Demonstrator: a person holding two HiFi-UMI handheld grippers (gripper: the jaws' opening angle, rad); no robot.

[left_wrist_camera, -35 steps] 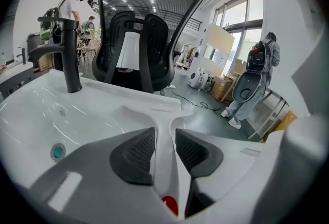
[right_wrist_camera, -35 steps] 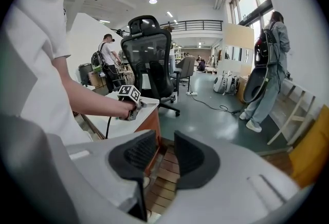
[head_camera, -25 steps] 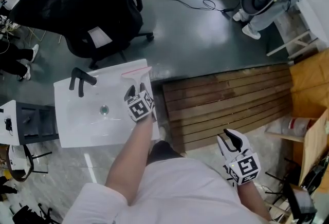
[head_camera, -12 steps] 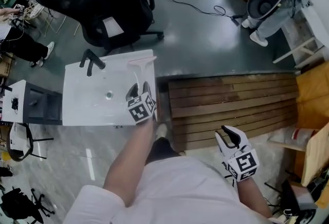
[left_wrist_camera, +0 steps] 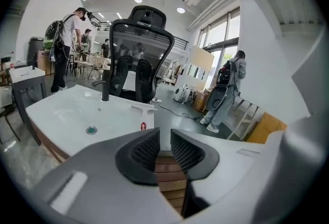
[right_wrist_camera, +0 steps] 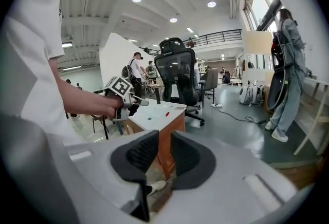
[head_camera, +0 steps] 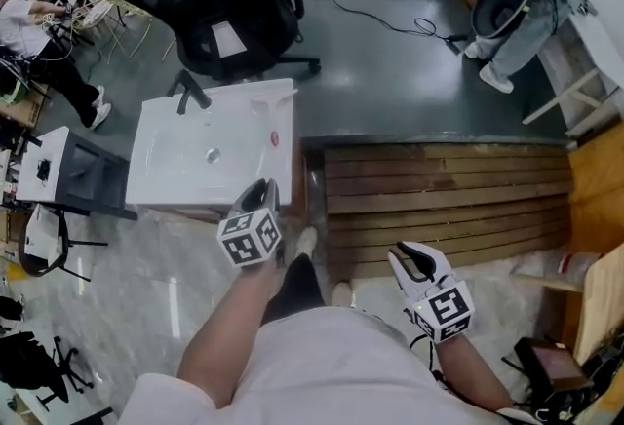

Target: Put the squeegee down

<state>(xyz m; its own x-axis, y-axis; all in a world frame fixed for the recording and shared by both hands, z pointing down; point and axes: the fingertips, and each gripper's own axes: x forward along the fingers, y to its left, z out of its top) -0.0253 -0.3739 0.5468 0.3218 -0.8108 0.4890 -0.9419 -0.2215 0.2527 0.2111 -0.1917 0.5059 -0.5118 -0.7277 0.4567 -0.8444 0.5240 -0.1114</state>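
With the squeegee (head_camera: 272, 100) lying at the far right corner of the sink surface (head_camera: 166, 174), draw the empty, closing left gripper (head_camera: 261, 189) nearward without brushing it.

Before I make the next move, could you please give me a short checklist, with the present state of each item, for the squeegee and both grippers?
1. Squeegee put down on the white sink: ok, it lies by the far right corner and no gripper touches it.
2. Left gripper empty: ok, its jaws are closing with nothing between them.
3. Right gripper empty: ok, its jaws are closing with nothing between them.
4. Left gripper clear of the sink: ok, it hangs apart from it on the near side.
5. Squeegee fully supported at the rim: cannot tell, it lies very close to the edge.
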